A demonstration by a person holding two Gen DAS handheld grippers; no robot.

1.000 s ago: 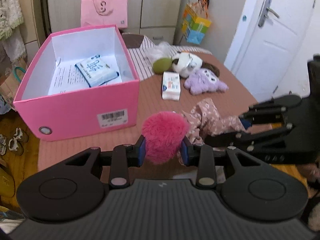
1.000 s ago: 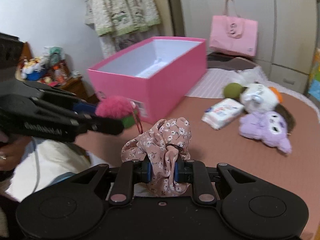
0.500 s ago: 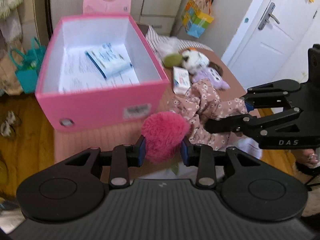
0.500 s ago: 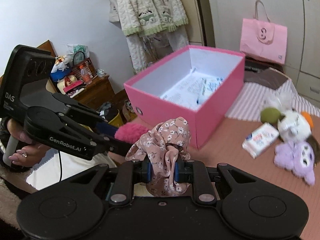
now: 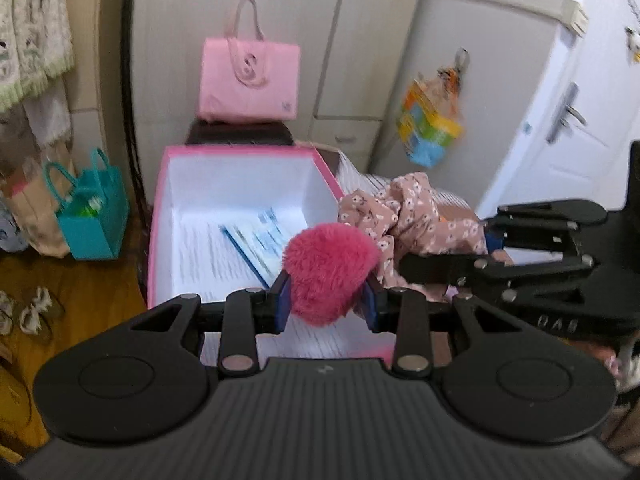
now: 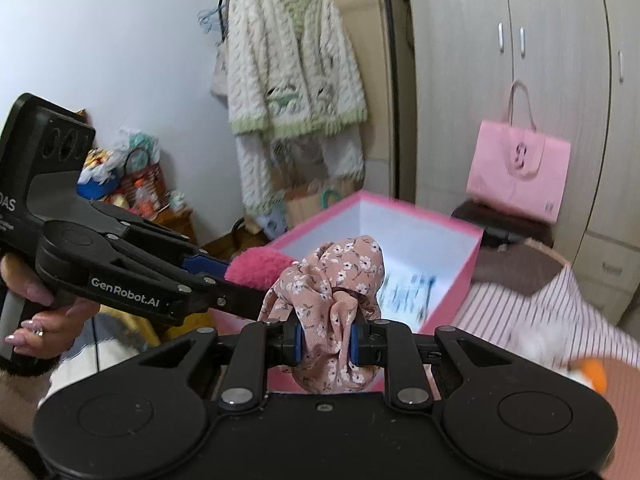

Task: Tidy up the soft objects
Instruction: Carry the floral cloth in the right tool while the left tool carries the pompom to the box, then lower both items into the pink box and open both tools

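Left tool (image 5: 325,307) is clamping the pompom (image 5: 329,276), right tool (image 6: 325,345) the scrunchie (image 6: 332,280); both are hovering, apparently, at the box's (image 5: 160,216) 6 o'clock rim, unreleased.

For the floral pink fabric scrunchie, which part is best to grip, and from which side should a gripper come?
Grip the gathered middle of the floral pink fabric scrunchie, coming from its near side with the fingers level. The right gripper is shut there now: the bunched folds squeeze thin between the pads, while loose ruffles bulge above and below, so it probably will not slip.
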